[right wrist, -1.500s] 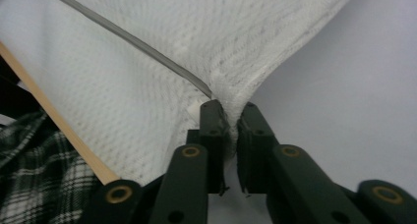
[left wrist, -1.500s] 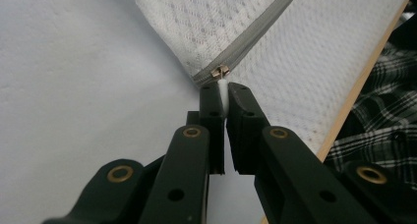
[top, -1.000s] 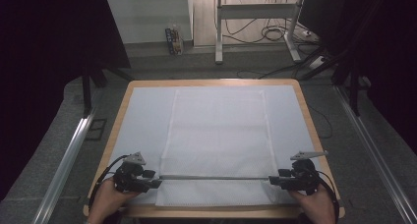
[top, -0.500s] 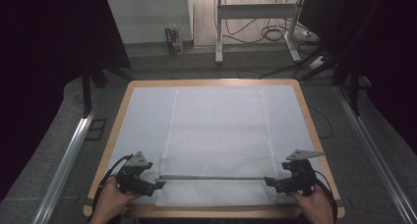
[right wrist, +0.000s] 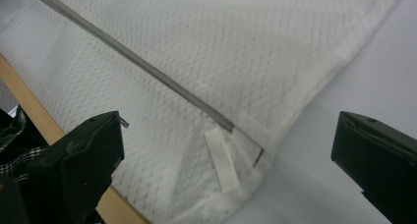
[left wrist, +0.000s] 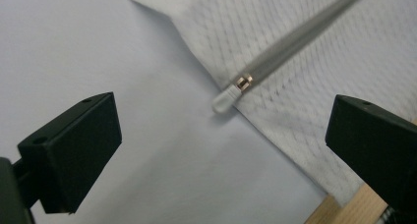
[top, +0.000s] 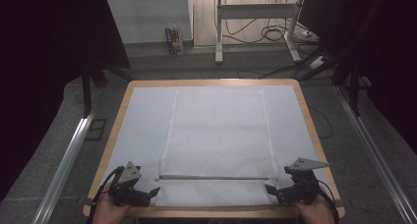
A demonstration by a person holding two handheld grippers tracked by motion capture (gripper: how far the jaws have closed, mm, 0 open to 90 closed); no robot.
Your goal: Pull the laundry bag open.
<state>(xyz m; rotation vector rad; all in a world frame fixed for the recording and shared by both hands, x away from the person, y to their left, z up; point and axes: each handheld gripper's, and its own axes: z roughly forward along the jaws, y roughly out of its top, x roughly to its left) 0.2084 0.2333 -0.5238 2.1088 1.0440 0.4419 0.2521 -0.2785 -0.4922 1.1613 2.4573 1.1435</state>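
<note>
- Wooden table with a pale cloth cover over it, dark room behind, cables on the floor past the far edge.
- White mesh bag lies flat down the middle of the table, long axis running from the near edge to the far edge, near end almost at the near edge.
- Grey zipper crosses the bag's near end, parallel to the near edge, left to right. Its left end has a small white tip just past the bag's left edge; its right end stops near a white tag at the bag's near-right corner.
- Left gripper at the near-left corner, jaws wide apart, holding nothing. In the left gripper view the zipper tip sits between the jaws but further out, not touched.
- Right gripper at the near-right corner, jaws also wide apart and empty; the bag's corner lies between them, untouched.
- Judgement: bag is spread flat and the zipper looks closed. Neither end is gripped yet, so gripping the ends and whatever follows are still to do.
</note>
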